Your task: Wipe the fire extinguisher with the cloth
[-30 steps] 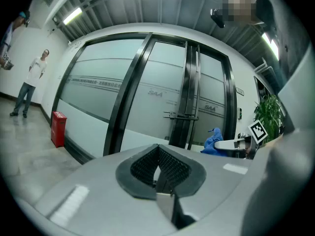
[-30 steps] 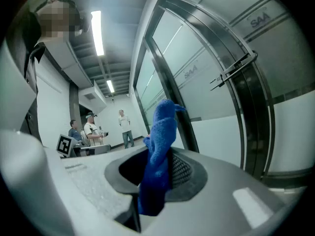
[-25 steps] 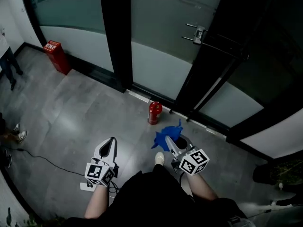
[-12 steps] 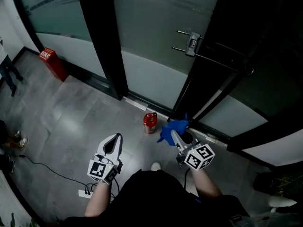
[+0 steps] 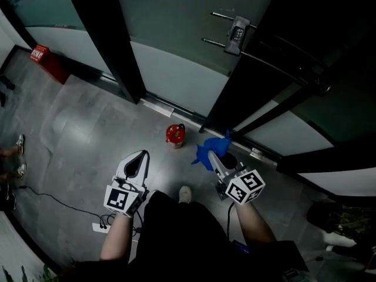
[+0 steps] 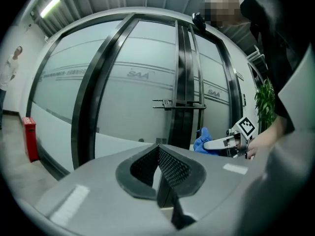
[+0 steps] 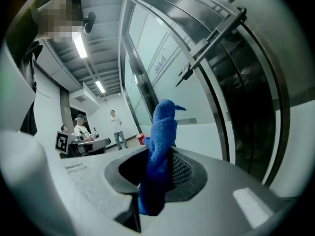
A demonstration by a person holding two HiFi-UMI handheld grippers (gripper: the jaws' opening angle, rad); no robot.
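Note:
A small red fire extinguisher (image 5: 175,135) stands on the grey floor just in front of the glass door's black frame. My right gripper (image 5: 214,157) is shut on a blue cloth (image 5: 210,151), which hangs a short way to the right of the extinguisher and apart from it. In the right gripper view the cloth (image 7: 160,142) sticks up from between the jaws of that gripper (image 7: 157,156). The left gripper (image 5: 136,163) hovers left of and nearer than the extinguisher, its jaws shut with nothing between them (image 6: 158,150). In the left gripper view the cloth (image 6: 201,140) shows at right.
Glass panels and a black-framed door with a handle and lock (image 5: 237,33) rise ahead. A red box (image 5: 48,63) stands at the wall far left. A cable and power strip (image 5: 103,225) lie on the floor behind the left gripper. People (image 7: 116,127) stand further off.
The view has moved forward toward the door, and the extinguisher now lies closer to both grippers. The right gripper keeps the cloth; the left stays shut.

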